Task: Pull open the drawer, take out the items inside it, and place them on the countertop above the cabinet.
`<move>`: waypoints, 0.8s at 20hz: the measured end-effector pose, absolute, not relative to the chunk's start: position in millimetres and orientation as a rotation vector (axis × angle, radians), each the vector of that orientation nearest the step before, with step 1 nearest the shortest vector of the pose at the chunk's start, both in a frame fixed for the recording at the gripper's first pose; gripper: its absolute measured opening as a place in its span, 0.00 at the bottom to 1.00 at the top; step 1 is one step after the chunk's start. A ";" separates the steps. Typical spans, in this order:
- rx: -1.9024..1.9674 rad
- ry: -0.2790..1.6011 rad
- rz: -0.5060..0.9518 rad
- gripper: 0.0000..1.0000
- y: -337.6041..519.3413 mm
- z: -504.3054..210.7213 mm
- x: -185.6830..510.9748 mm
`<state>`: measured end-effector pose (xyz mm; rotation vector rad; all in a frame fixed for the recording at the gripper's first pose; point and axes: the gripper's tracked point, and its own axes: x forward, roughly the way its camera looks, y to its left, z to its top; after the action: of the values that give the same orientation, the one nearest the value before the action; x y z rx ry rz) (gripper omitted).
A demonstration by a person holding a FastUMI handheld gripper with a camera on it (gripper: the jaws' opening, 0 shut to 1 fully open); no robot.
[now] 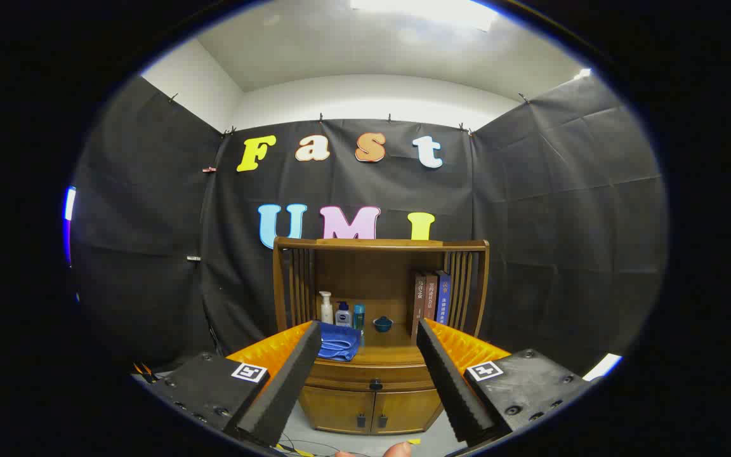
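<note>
A wooden cabinet (375, 406) stands against the booth wall, some way beyond my fingers. Its drawer (372, 377) sits shut under the countertop (397, 355), with a small dark knob (375, 384) at its middle. Two lower doors with dark handles are closed below it. My gripper (368, 339) is open, its two fingers spread wide with nothing between them, and the cabinet front shows through the gap. The drawer's contents are hidden.
On the countertop lie a folded blue cloth (339, 343), three small bottles (342, 312), a little blue bowl (382, 324) and three upright books (430, 298) under a wooden shelf frame (381, 244). Cables lie on the floor near the cabinet. A fingertip (397, 450) shows below.
</note>
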<state>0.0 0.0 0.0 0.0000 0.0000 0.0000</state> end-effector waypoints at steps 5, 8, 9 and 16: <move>-0.005 0.007 0.004 0.98 1.9 -4.4 -0.8; -0.006 0.009 0.004 0.98 0.8 -4.5 -0.3; -0.005 0.007 0.000 0.98 -0.4 -3.0 0.1; -0.004 0.006 -0.007 0.98 -1.7 -7.5 1.9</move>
<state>1.9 -1.7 -7.5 -0.0039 0.0059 -0.0075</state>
